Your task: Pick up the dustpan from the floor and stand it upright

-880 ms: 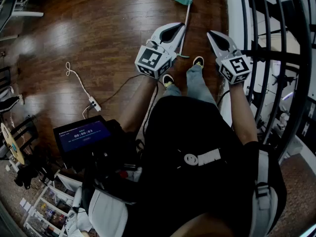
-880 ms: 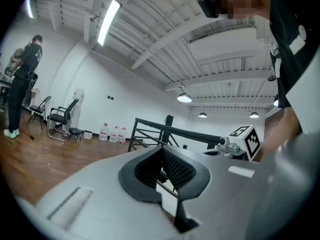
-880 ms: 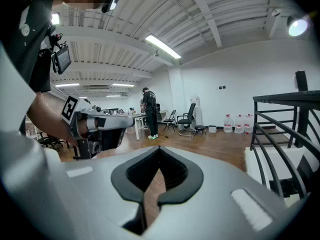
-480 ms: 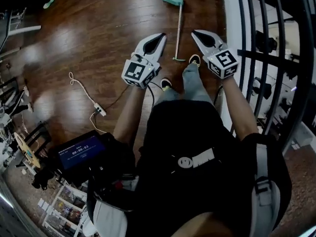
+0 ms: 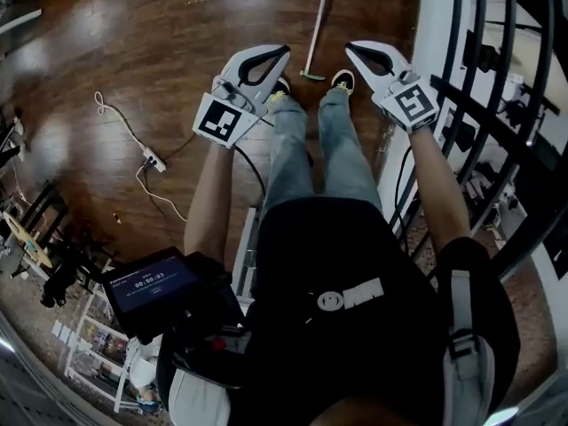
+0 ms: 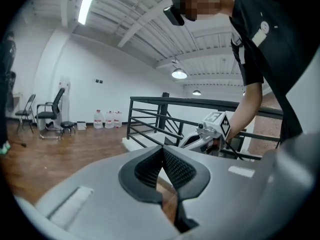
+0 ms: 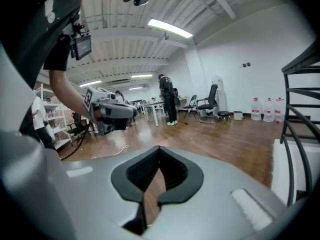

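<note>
Only the dustpan's long pale handle shows in the head view, lying on the wood floor and running off the top edge; its pan is out of view. The handle's near end lies just ahead of the person's shoes. My left gripper is held left of that end, above the floor, with its jaws shut and nothing in them. My right gripper hangs right of it, also shut and empty. In the left gripper view the left gripper has its pads together, and the right gripper likewise in its own view.
A black railing and a white ledge run along the right. A white cable with a power strip lies on the floor at left. A screen hangs at the person's waist. Chairs and water bottles stand far off.
The teal pan has slid out past the top edge of the head view, leaving only the handle. Both grippers stay shut; the left one has drifted left.
</note>
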Tool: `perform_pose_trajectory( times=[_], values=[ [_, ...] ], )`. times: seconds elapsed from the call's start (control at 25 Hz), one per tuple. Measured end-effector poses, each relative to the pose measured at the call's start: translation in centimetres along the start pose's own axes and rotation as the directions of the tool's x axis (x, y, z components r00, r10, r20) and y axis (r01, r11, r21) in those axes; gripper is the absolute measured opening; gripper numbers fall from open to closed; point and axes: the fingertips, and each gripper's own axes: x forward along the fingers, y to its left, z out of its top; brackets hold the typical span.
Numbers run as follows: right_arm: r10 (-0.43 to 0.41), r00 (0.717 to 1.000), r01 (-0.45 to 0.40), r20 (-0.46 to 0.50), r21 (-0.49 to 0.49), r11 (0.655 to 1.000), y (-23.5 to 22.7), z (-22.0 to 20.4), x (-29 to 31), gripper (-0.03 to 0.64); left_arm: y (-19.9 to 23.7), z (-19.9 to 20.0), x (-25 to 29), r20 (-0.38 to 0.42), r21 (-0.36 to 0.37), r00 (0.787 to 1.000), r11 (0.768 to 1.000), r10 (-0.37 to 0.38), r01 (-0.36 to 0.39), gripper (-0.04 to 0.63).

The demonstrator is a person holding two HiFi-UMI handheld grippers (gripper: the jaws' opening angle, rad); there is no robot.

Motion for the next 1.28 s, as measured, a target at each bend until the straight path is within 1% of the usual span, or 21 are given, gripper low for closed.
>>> perform_pose_trajectory(
  times=[0.04, 0.12, 0.16, 0.2, 0.24, 0.32, 0.4, 0.52, 0.6, 0.68, 0.72, 0.76, 0.8, 0.84, 0.92, 1.0, 1.08, 1.16, 1.28],
  values=[
    [0.021, 1.000, -0.021, -0.009, -0.024, 1.000, 0.2, -0.9, 0.5, 0.003, 0.3, -1.0, -0.1, 0.021, -0.029, 1.000, 0.999, -0.015, 0.015, 0.017],
    [0.037, 0.998, -0.037, -0.046, -0.004, 0.999, 0.2, -2.7, 1.3, 0.003, 1.2, -3.3, -0.1, 0.031, -0.109, 0.999, 0.994, -0.025, 0.028, 0.017],
    [0.037, 0.997, -0.036, -0.063, 0.018, 0.999, -0.4, -4.0, 2.1, 0.003, 2.1, -4.9, 0.2, 0.025, -0.132, 0.999, 0.991, -0.024, 0.027, 0.017],
    [0.037, 0.997, -0.035, -0.073, 0.034, 0.999, -1.2, -5.6, 3.3, 0.003, 3.0, -6.9, 0.9, 0.018, -0.134, 1.000, 0.991, -0.025, 0.027, 0.017],
    [0.039, 0.996, -0.035, -0.082, 0.046, 0.998, -2.0, -7.8, 4.6, 0.003, 3.8, -9.4, 1.6, 0.007, -0.123, 1.000, 0.992, -0.029, 0.030, 0.017],
    [0.049, 0.994, -0.042, -0.100, 0.072, 0.997, -3.3, -13.4, 7.3, 0.005, 5.0, -15.6, 3.5, -0.026, -0.113, 0.999, 0.993, -0.038, 0.035, 0.017],
    [0.081, 0.990, -0.069, -0.112, 0.102, 0.992, -4.0, -19.1, 10.0, 0.005, 6.2, -22.1, 5.5, -0.041, -0.143, 0.999, 0.989, -0.031, 0.025, 0.017],
    [0.145, 0.980, -0.128, -0.133, 0.135, 0.983, -3.7, -27.4, 13.4, 0.003, 7.5, -30.8, 7.9, -0.037, -0.203, 0.999, 0.979, -0.014, 0.007, 0.017],
    [0.173, 0.972, -0.151, -0.160, 0.141, 0.978, -3.5, -32.5, 15.2, 0.005, 7.7, -35.5, 9.3, -0.031, -0.223, 0.999, 0.975, -0.014, 0.006, 0.017],
    [0.220, 0.963, -0.194, -0.152, 0.170, 0.966, -3.4, -36.6, 16.7, 0.005, 7.4, -39.5, 10.5, -0.025, -0.239, 0.999, 0.971, -0.030, 0.023, 0.018],
    [0.253, 0.958, -0.223, -0.137, 0.201, 0.954, -3.1, -38.5, 17.4, 0.019, 7.1, -41.5, 11.0, -0.033, -0.240, 0.998, 0.970, -0.052, 0.042, 0.018],
    [0.282, 0.951, -0.249, -0.124, 0.234, 0.940, -2.9, -40.4, 18.0, 0.082, 6.7, -43.4, 11.4, -0.043, -0.233, 0.996, 0.970, -0.077, 0.065, 0.018],
    [0.304, 0.945, -0.265, -0.122, 0.261, 0.928, -2.7, -42.5, 18.7, 0.106, 6.3, -45.1, 11.6, -0.053, -0.226, 0.994, 0.971, -0.097, 0.083, 0.018],
    [0.316, 0.939, -0.270, -0.134, 0.280, 0.921, -2.7, -44.7, 19.3, 0.108, 5.9, -46.5, 11.6, -0.060, -0.226, 0.992, 0.970, -0.108, 0.092, 0.018],
    [0.319, 0.930, -0.250, -0.185, 0.320, 0.914, -3.6, -49.3, 20.3, 0.138, 5.3, -48.1, 11.4, -0.068, -0.241, 0.991, 0.966, -0.117, 0.097, 0.054],
    [0.305, 0.926, -0.200, -0.225, 0.391, 0.898, -4.9, -53.6, 20.9, 0.170, 4.5, -48.6, 11.1, -0.080, -0.250, 0.988, 0.962, -0.134, 0.110, 0.054],
    [0.274, 0.928, -0.139, -0.253, 0.448, 0.883, -5.9, -56.8, 21.8, 0.187, 3.8, -48.7, 10.4, -0.098, -0.234, 0.982, 0.962, -0.164, 0.138, 0.049],
    [0.252, 0.932, -0.102, -0.261, 0.480, 0.871, -6.1, -58.3, 23.0, 0.206, 3.4, -48.7, 9.6, -0.117, -0.209, 0.975, 0.965, -0.189, 0.162, 0.048],
    [0.244, 0.937, -0.083, -0.249, 0.520, 0.850, -5.6, -58.7, 24.6, 0.209, 3.8, -48.5, 9.0, -0.125, -0.203, 0.975, 0.966, -0.185, 0.158, 0.046]
  ],
)
